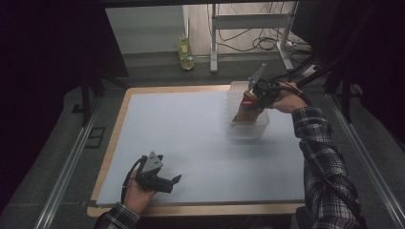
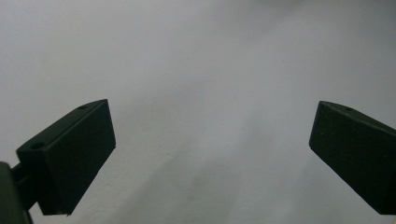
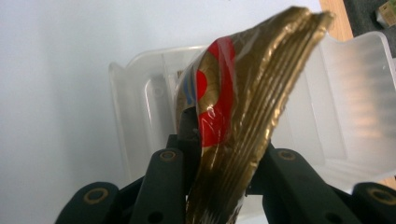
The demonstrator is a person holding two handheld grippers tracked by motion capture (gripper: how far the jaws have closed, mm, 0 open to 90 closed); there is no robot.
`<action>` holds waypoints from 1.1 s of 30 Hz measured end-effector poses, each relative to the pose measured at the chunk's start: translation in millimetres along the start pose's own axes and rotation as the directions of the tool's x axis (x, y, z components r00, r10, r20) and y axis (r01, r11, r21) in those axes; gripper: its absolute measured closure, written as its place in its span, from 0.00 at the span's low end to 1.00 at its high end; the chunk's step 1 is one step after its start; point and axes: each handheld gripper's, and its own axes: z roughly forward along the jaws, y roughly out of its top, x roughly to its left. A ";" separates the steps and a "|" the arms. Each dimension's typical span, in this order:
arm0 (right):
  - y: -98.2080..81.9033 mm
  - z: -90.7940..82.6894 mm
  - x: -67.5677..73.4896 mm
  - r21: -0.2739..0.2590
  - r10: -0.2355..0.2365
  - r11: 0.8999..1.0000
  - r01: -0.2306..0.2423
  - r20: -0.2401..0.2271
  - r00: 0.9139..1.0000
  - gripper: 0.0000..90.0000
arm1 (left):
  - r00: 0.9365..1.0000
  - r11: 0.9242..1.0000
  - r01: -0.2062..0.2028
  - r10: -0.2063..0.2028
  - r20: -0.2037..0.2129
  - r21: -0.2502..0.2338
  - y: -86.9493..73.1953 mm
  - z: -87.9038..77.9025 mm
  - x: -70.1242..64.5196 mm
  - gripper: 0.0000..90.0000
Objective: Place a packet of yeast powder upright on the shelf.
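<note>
Gold snack packet with red markings is being pinched by the right tool above a clear plastic bin; the left tool is resting wide open on the tabletop.

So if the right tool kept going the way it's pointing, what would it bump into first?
Probably the clear plastic tub. The right tool is shut on a gold and red snack bag and points down into the tub, so the bag would likely meet the tub's inside first, though depth is hard to judge.
</note>
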 end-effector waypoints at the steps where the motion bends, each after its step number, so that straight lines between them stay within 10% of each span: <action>1: 0.0 1.2 0.1 -0.009 0.005 1.000 -0.005 -0.002 1.000 0.82 | 1.000 1.000 0.000 0.000 0.001 0.000 0.0 0.0 0.0 0.01; 17: -1.0 -2.7 5.0 -0.097 0.109 0.989 -0.108 0.000 0.994 0.64 | 0.999 1.000 0.029 -0.029 0.015 -0.012 -0.1 -0.3 2.2 0.01; 33: -2.9 -9.7 11.6 -0.206 0.235 0.953 -0.224 0.030 0.972 0.37 | 0.997 0.995 0.082 -0.081 0.018 -0.052 0.4 -5.8 7.9 0.02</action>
